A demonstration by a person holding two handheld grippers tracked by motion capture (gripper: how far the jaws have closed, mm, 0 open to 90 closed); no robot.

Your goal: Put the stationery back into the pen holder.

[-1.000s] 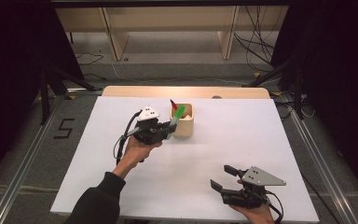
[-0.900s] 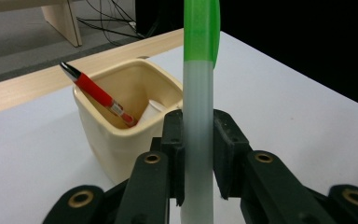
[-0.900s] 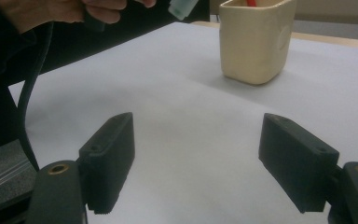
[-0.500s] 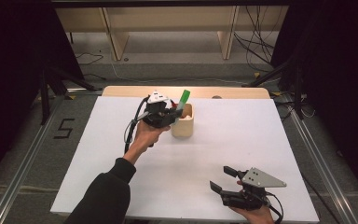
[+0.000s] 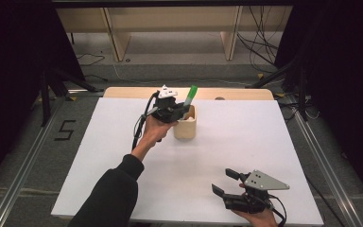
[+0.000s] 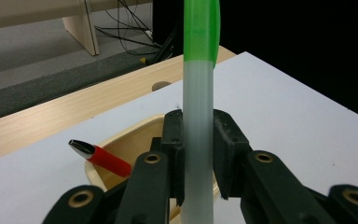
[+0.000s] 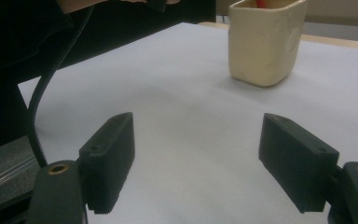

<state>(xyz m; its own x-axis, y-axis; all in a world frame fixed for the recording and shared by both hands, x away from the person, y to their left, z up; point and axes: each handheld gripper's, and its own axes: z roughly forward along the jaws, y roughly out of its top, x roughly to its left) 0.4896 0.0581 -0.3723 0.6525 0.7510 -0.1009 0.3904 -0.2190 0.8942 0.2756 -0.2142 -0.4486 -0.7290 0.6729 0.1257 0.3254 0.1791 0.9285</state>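
Jaws of the left gripper (image 6: 198,158) are clamped on a green-capped marker (image 6: 198,116), pads pressing its pale barrel from both sides, cap end up. Marker stands nearly upright, tilted a bit, right above the cream cup (image 5: 185,126) near the far middle of the white table (image 5: 246,137). Red pen (image 6: 100,156) w/ dark tip leans inside the cup. Left hand (image 5: 157,130) sits just beside the cup. Right gripper (image 7: 198,158) rests near the table's front edge, well apart from the cup, jaws wide apart w/ nothing btwn them.
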